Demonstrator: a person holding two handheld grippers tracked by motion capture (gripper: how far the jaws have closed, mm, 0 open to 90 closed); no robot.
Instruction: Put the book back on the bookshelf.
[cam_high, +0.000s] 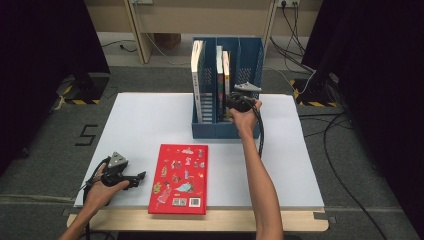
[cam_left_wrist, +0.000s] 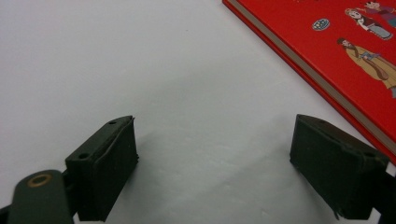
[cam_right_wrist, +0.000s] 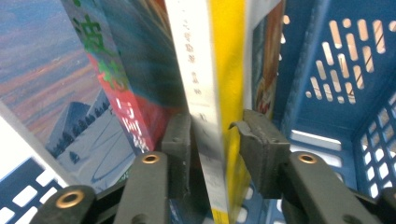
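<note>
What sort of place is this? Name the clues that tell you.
Probably a lab or studio set up for recording, not a home: black curtains flank a white table, cables trail over the carpet, and hazard-taped stand bases sit beside it.

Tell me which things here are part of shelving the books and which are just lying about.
In the job:
right tongs
yellow-spined book
blue file rack
red book
left tongs

Lying about:
floor cables
taped number five
</note>
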